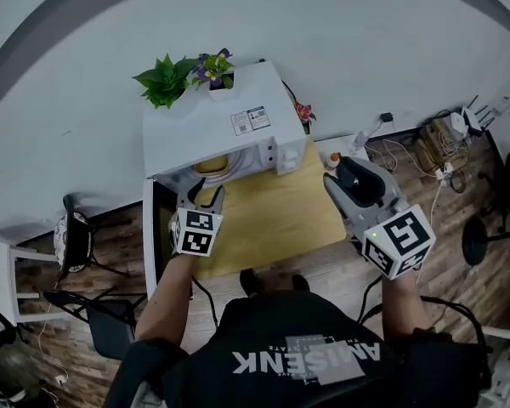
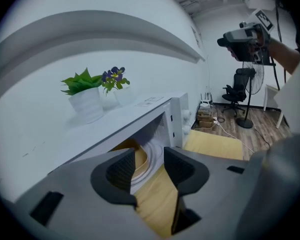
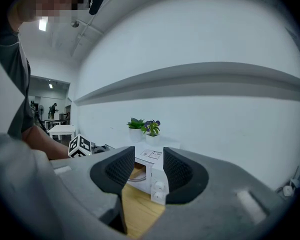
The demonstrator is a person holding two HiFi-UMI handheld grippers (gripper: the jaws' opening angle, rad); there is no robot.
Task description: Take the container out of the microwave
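Left gripper (image 1: 201, 198) is spread as wide as it goes with nothing between the pads. It sits near the desk's (image 1: 272, 219) front-left and points into the microwave (image 1: 212, 130) mouth, and in its own view the gap frames the cavity. Right gripper (image 1: 347, 177) is also wide open and empty. It hovers over the desk's right edge, well apart from the oven, facing the control-panel side. The container (image 2: 136, 155) is tan and low, inside the cavity on what looks like a white round tray, and not touched yet. The microwave sits at the desk's back-left corner with its door swung out along the left edge. That makes the left's lane narrow, with the door on one side and the panel post on the other. My read is that the step in hand is the reach-in with the left. Go in low and level, with one pad each side of the container wall rather than over the rim. I can't tell the wall height from here, so close slowly and check for slip before pulling. Pull straight out toward the front edge and hold it flat, since the contents aren't visible. Don't knock the housing, because potted plants (image 1: 164, 79) stand on top. The right is best held clear, then brought in to support once the container clears the opening. The bare desk in front of the oven is the obvious landing spot.
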